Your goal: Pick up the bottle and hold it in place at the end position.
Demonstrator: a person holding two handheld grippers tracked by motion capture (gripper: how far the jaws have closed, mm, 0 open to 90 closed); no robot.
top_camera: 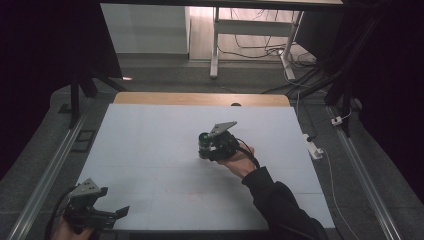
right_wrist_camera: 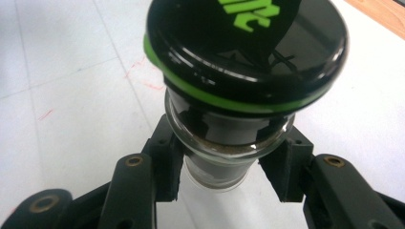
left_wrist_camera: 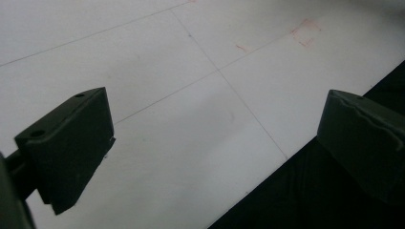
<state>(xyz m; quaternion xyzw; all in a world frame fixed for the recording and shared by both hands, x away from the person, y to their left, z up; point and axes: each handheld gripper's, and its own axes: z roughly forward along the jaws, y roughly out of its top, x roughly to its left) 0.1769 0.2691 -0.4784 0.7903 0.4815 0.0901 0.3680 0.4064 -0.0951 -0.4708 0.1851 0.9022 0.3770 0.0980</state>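
Resting at the near left corner of the white tabletop [top_camera: 150, 140], the left hand-held gripper [top_camera: 121, 212] has its jaws spread wide with nothing between them; in the left gripper view the two black jaws stand far apart over bare white surface and the dark near edge of the tabletop. Well apart from it, right of the tabletop's middle, the right hand-held gripper [top_camera: 202, 146] is held above the surface by a hand in a dark sleeve [top_camera: 280, 205]. Its jaws are clamped on the neck of a glass jar [right_wrist_camera: 224, 162] with a black lid [right_wrist_camera: 248, 47] ringed in green and lettered in green; both pads [right_wrist_camera: 169, 162] press the glass just below the lid.
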